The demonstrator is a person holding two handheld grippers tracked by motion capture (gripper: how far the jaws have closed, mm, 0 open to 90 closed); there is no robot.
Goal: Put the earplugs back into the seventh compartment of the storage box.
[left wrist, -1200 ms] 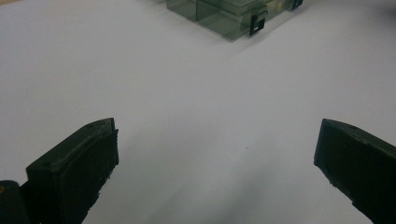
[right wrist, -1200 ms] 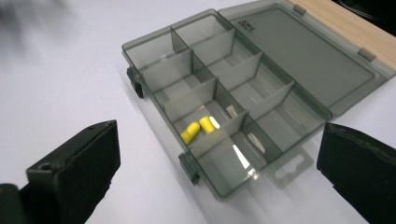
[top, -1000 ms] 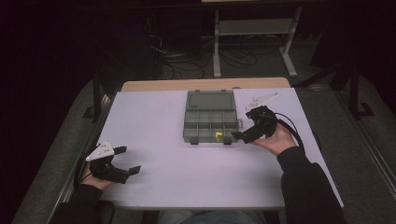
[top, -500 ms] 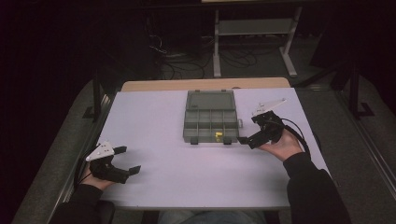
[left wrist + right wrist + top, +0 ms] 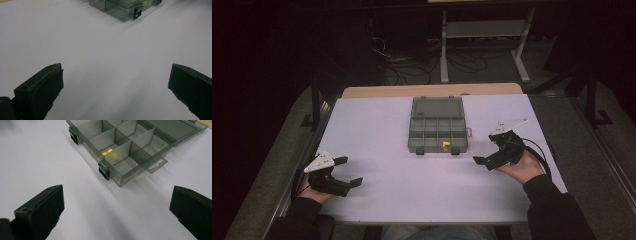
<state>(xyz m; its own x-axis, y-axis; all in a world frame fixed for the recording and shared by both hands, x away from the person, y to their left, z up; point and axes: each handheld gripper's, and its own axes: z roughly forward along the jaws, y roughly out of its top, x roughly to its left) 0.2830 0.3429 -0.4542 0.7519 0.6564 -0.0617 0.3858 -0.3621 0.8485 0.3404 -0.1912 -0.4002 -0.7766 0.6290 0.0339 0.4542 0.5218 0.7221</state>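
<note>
A grey see-through compartment box (image 5: 438, 149) lies open at the table's far middle, its lid (image 5: 437, 107) folded back. Small yellow pieces (image 5: 446, 144) sit in a front compartment, second from the right. My right gripper (image 5: 484, 148) rests in a hand just right of the box, open and empty. In the right gripper view the box (image 5: 120, 173) and its yellow pieces (image 5: 107, 152) lie ahead of the wide-apart jaws of that gripper (image 5: 117, 205). My left gripper (image 5: 351, 171) sits open at the near left. In the left gripper view, bare table lies ahead of this gripper (image 5: 116, 82) and a box corner (image 5: 120, 7) is far off.
The white table top (image 5: 412, 190) spreads wide around the box. A wooden strip (image 5: 432, 90) runs along its far edge. Beyond it, a metal shelf frame (image 5: 482, 30) and loose cables (image 5: 397, 60) stand on the dark floor.
My right gripper has drawn back from the box's front right corner, moving right and toward the person. The left gripper has stayed put.
</note>
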